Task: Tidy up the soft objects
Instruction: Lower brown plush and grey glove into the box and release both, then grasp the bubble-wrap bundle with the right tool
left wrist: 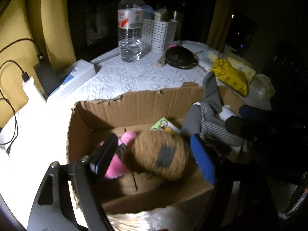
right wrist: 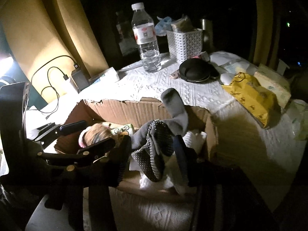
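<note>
An open cardboard box sits on the white tablecloth. My left gripper holds a brown plush toy with a grey patch and pink parts between its blue-padded fingers, low inside the box. My right gripper is shut on a grey dotted sock, bunched over the box's right side; the sock also shows in the left wrist view. White soft items lie under it. The left gripper also shows in the right wrist view with the plush toy.
A water bottle and a white perforated basket stand at the back. A black round case, a yellow packet, a white power strip and charger cables lie around the box. A green-printed card lies in the box.
</note>
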Demonstrator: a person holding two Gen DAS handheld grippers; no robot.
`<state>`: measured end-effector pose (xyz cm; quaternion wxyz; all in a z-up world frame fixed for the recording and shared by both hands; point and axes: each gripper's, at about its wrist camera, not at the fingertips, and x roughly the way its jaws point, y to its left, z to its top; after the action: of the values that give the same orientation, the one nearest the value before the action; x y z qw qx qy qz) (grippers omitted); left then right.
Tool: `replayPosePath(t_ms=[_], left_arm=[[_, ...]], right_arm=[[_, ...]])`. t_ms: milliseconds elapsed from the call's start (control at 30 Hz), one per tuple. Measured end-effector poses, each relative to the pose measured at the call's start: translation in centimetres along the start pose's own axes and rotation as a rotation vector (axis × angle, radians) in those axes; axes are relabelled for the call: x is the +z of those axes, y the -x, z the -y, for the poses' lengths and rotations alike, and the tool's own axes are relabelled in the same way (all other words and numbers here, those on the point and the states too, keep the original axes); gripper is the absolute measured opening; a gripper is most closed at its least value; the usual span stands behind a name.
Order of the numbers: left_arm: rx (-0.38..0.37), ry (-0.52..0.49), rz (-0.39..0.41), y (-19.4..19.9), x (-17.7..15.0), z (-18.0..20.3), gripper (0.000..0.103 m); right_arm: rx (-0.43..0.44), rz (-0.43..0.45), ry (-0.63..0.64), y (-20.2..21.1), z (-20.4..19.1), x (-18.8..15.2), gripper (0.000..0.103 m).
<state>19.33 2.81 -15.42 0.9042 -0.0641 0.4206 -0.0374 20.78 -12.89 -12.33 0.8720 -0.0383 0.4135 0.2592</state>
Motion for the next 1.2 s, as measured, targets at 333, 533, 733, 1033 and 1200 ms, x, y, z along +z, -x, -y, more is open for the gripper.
replayPosePath(t_ms=[333, 533, 733, 1033, 1200], left_arm=[[-0.012, 0.006, 0.059, 3.9, 0.1, 0.3, 0.089], [-0.028, 0.006, 0.093, 6.2, -0.6, 0.0, 0.092], [-0.022, 0.018, 0.117, 8.3, -1.5, -1.1, 0.092], [0.026, 0.043, 0.13, 10.8, -3.4, -3.1, 0.092], [0.035, 0.044, 0.119, 11.1, -4.8, -3.3, 0.092]], right_arm=[[-0.025, 0.047, -0.012, 3.3, 0.1, -0.8, 0.05], [-0.024, 0.075, -0.006, 5.1, -0.5, -1.3, 0.05], [0.001, 0.089, 0.003, 6.2, -1.6, -2.1, 0.05], [0.024, 0.097, 0.009, 7.3, -3.1, -3.5, 0.05], [0.037, 0.086, 0.012, 7.2, -3.9, -4.6, 0.05]])
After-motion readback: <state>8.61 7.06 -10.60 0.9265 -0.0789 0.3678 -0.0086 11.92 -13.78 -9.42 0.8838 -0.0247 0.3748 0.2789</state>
